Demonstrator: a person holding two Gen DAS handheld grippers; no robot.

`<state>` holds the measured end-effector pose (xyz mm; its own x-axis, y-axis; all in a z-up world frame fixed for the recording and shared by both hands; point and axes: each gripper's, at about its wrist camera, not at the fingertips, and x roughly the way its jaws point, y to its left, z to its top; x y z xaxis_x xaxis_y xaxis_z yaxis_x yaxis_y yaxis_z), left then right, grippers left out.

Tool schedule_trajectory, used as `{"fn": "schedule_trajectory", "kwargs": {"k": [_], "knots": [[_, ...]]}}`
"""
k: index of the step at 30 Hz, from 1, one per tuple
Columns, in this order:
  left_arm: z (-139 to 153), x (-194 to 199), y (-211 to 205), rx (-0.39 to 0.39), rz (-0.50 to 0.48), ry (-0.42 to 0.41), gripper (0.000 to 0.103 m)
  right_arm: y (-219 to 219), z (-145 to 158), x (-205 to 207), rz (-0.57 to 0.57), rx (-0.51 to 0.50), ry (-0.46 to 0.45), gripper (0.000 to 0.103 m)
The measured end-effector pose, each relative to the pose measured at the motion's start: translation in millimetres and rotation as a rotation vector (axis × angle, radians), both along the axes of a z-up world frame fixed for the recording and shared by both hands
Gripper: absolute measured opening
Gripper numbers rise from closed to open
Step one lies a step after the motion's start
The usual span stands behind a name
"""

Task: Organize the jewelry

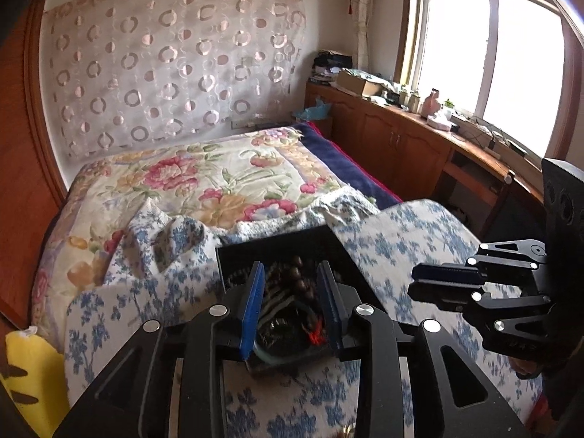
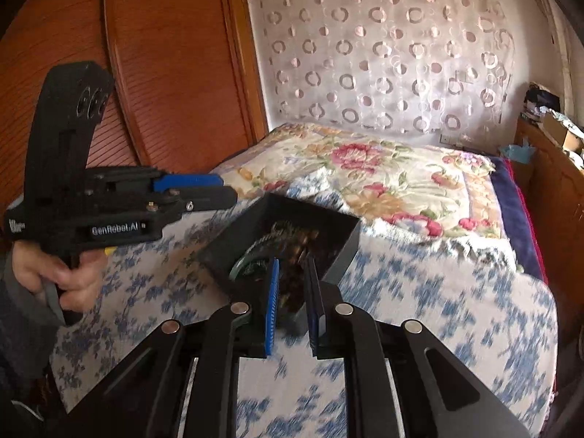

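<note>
A black open box [image 1: 284,242] full of jewelry sits on a blue-flowered cloth on the bed. Inside lie brown wooden beads [image 1: 299,273], a red tassel [image 1: 317,334] and a green bangle [image 1: 263,357]. My left gripper [image 1: 290,273] hangs right over the box, its blue pads apart and pressing on nothing. My right gripper [image 1: 414,283] hovers just right of the box, fingers close together. In the right wrist view my right gripper [image 2: 293,261] points at the near corner of the box [image 2: 346,252], the beads [image 2: 304,237] showing beyond its narrow gap. A hand [image 2: 54,273] holds the left gripper [image 2: 228,191].
The blue-flowered cloth [image 1: 401,230] covers the near end of the bed, with a flowered quilt [image 1: 219,182] behind it. Low wooden cabinets [image 1: 401,142] with clutter on top run under the window at the right. A wooden wardrobe [image 2: 164,73] stands at the left, and a yellow thing [image 1: 33,368] lies at the bed's edge.
</note>
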<state>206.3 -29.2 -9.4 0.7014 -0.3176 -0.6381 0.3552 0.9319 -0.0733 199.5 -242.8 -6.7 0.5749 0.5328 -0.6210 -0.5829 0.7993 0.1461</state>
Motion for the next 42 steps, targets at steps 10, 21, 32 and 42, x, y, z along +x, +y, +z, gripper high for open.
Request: {"fn": "schedule_trajectory", "kwargs": {"k": [10, 21, 32, 42], "knots": [[-48, -48, 12, 0.030, -0.015, 0.098, 0.036, 9, -37, -38, 0.044, -0.032, 0.068, 0.016], [-86, -76, 6, 0.003, -0.057, 0.205, 0.036, 6, -64, -52, 0.033, -0.047, 0.137, 0.016], [-95, -81, -16, 0.063, -0.100, 0.212, 0.010, 6, -66, -56, 0.040, -0.040, 0.153, 0.016], [-85, -88, 3, 0.032, -0.051, 0.174, 0.010, 30, -71, -62, 0.101, -0.075, 0.147, 0.025]]}}
